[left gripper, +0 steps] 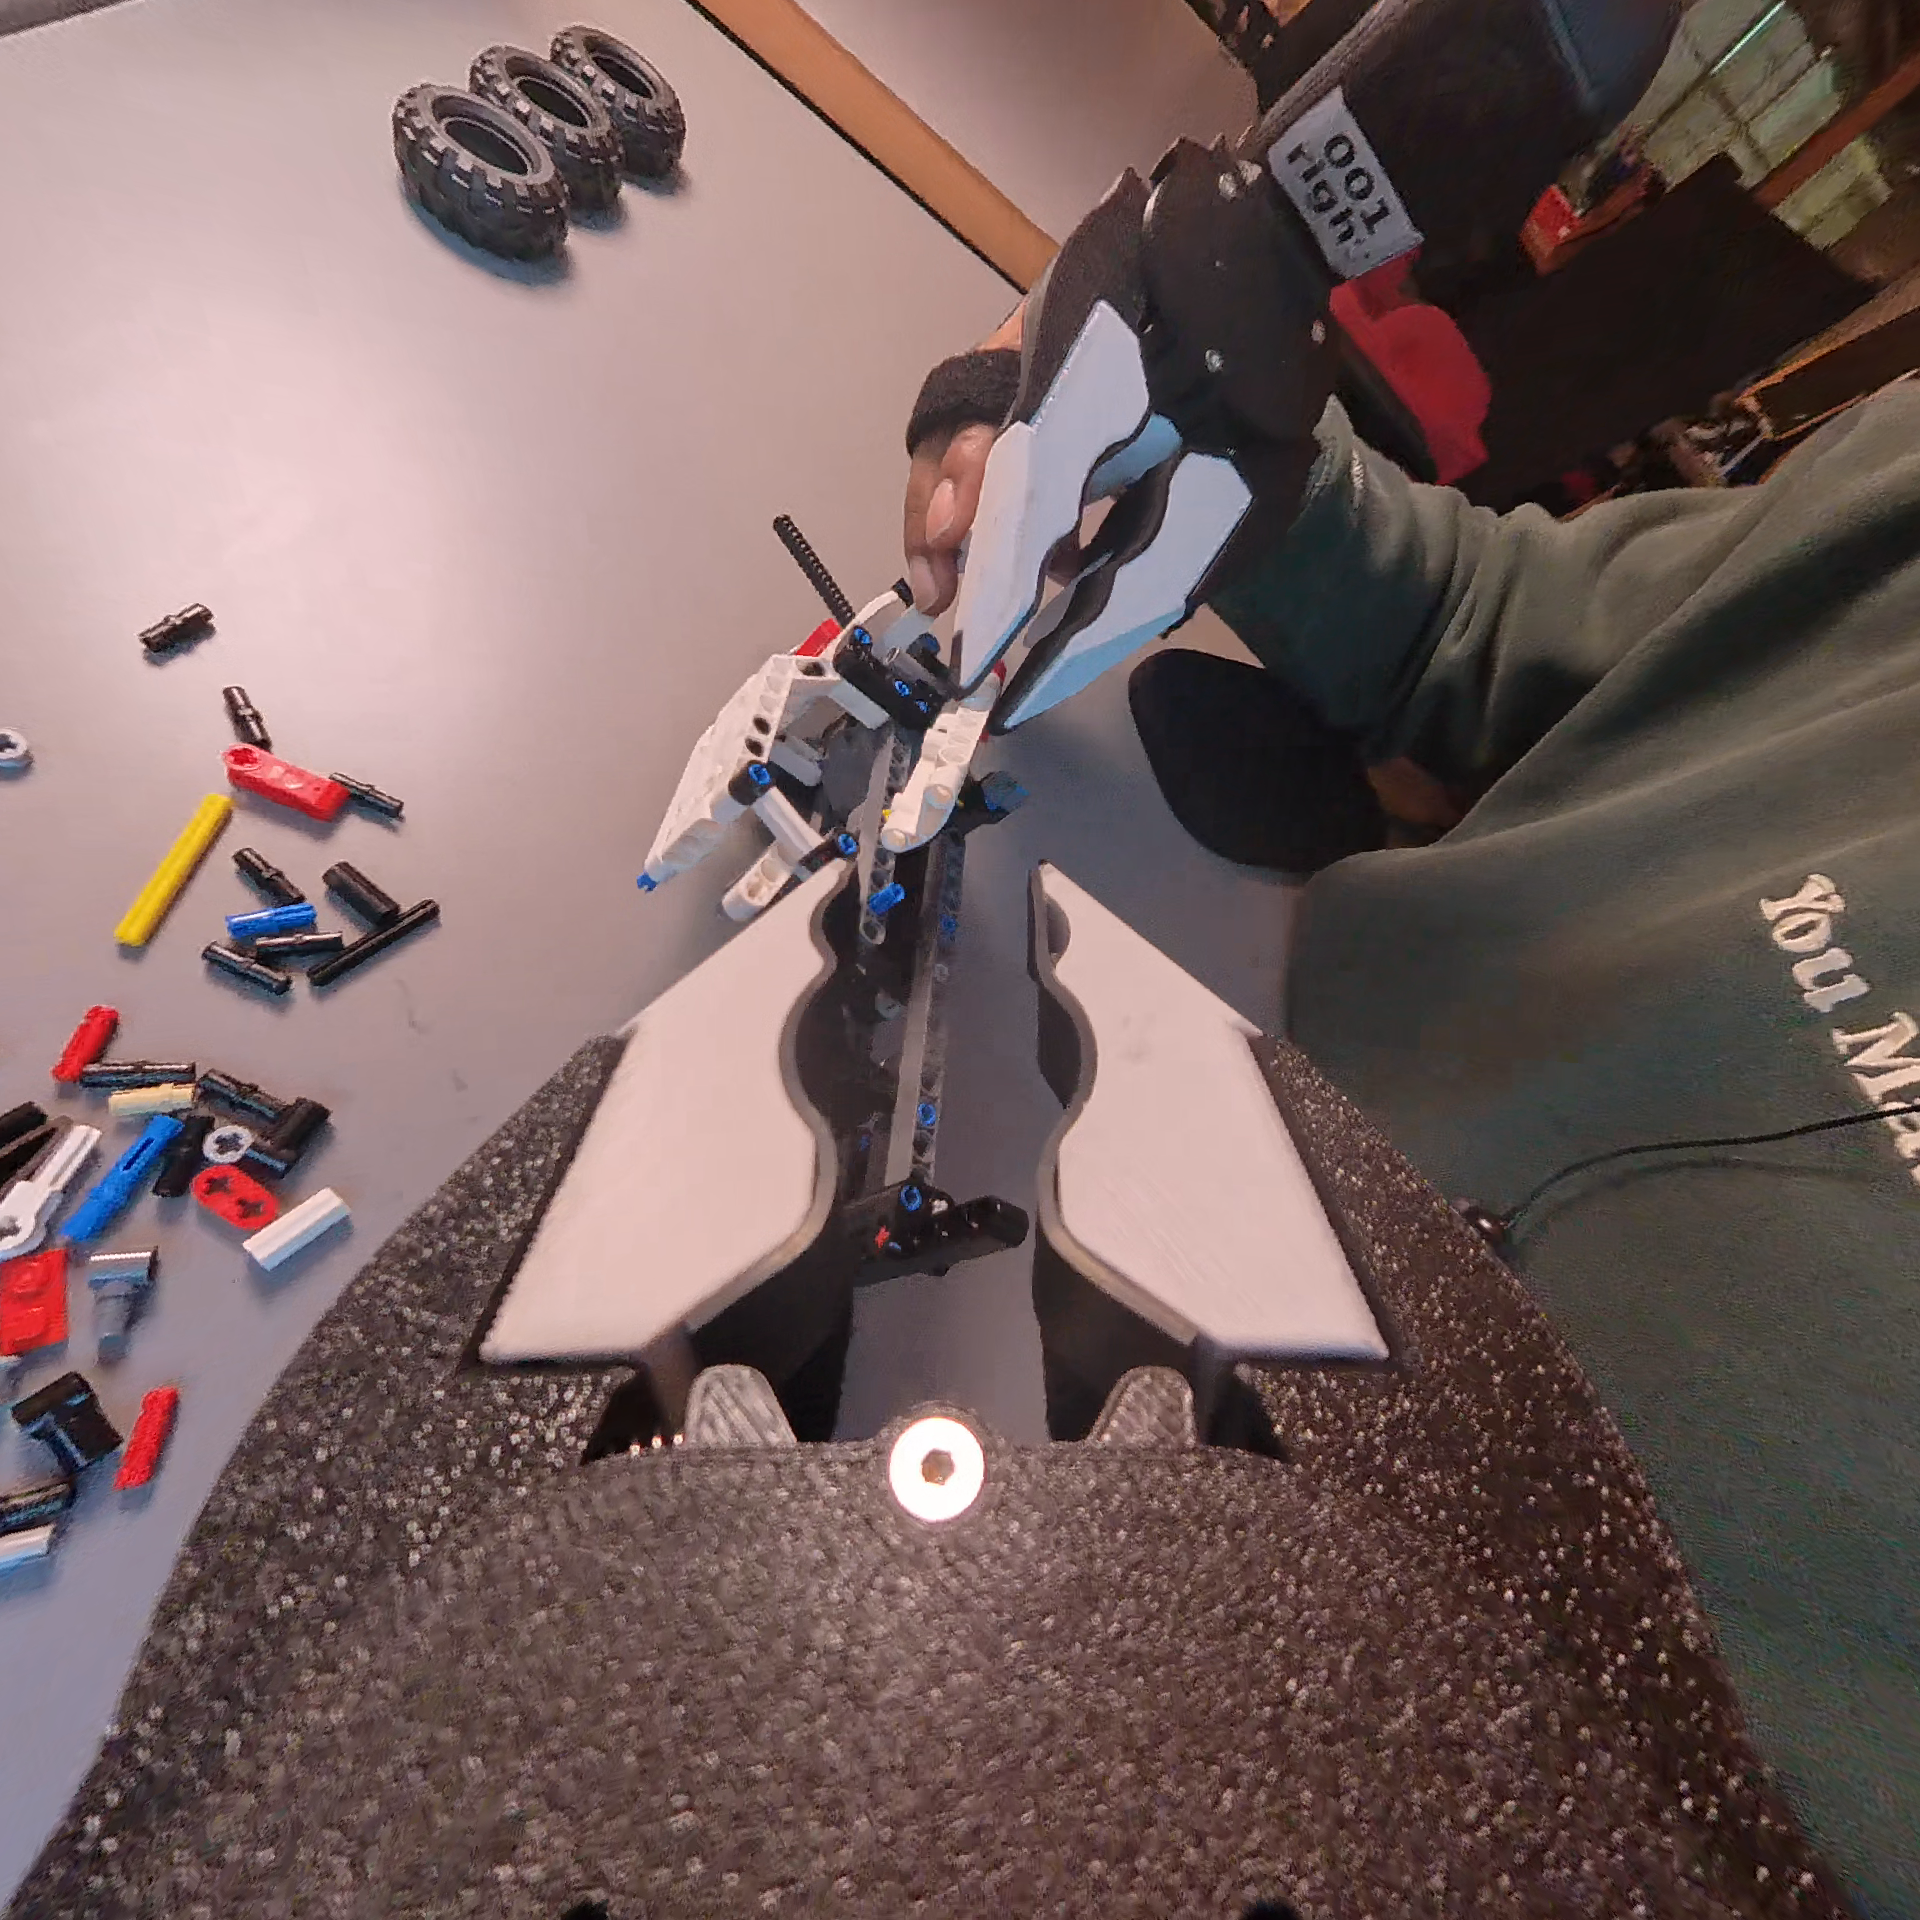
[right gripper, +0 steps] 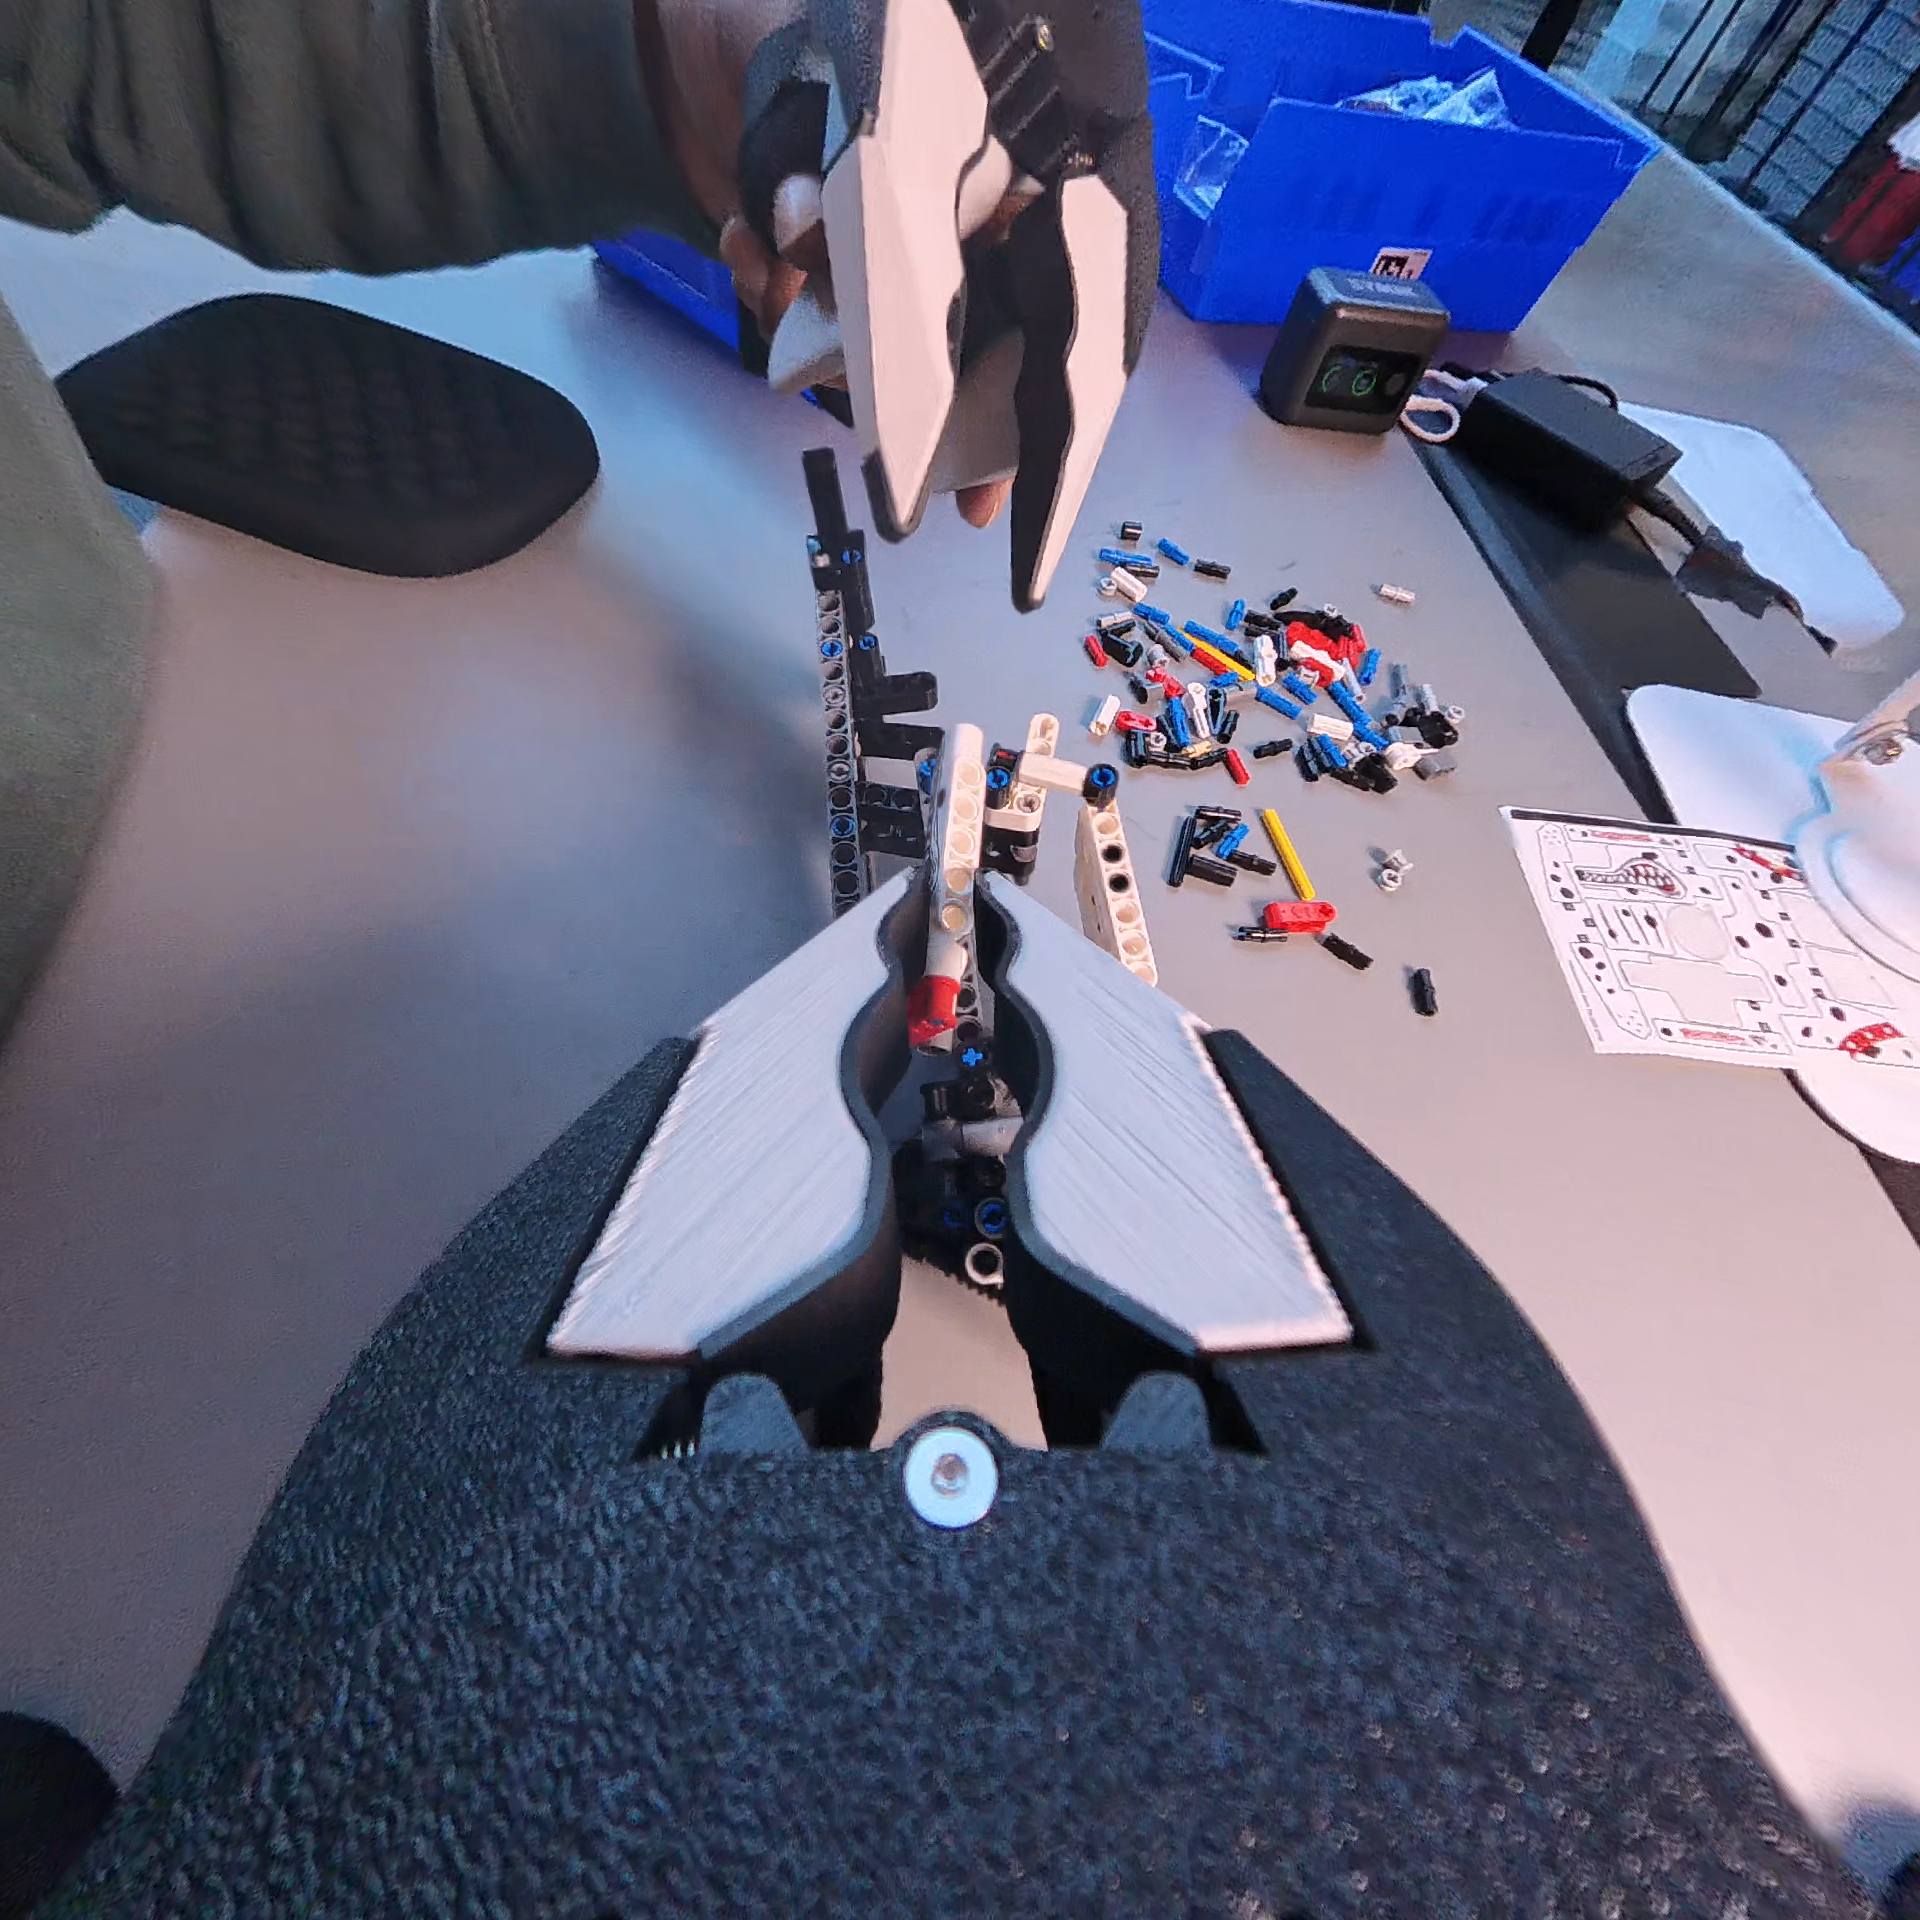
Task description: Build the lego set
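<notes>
Status: partly built. Joined so far into one lego assembly: a long black-and-grey beam frame with blue pins, plus white panels and a small red piece at one end. Found over the grey table, near its front edge and close to the person's green sleeve.

Clamped at the white end by the right gripper, jaws drawn nearly together on a white beam. Noted at the left gripper: fingers set well apart, the long beam of the frame running between them, with no pinch evident in either view.

Judged as left to do: most of the build.
- Three tyres seen unmounted at the far side of the table.
- A wide scatter of loose parts seen unfitted: black, blue, red, white and yellow pins, axles and connectors.
- Sticker sheet seen lying flat beside the scatter.

Hidden or unclear:
- Inner joints of the assembly masked by the right gripper's fingers.
- Contact between frame and table not determined.
- Contents of the blue bin not made out.
- Any fourth tyre not seen.
</notes>
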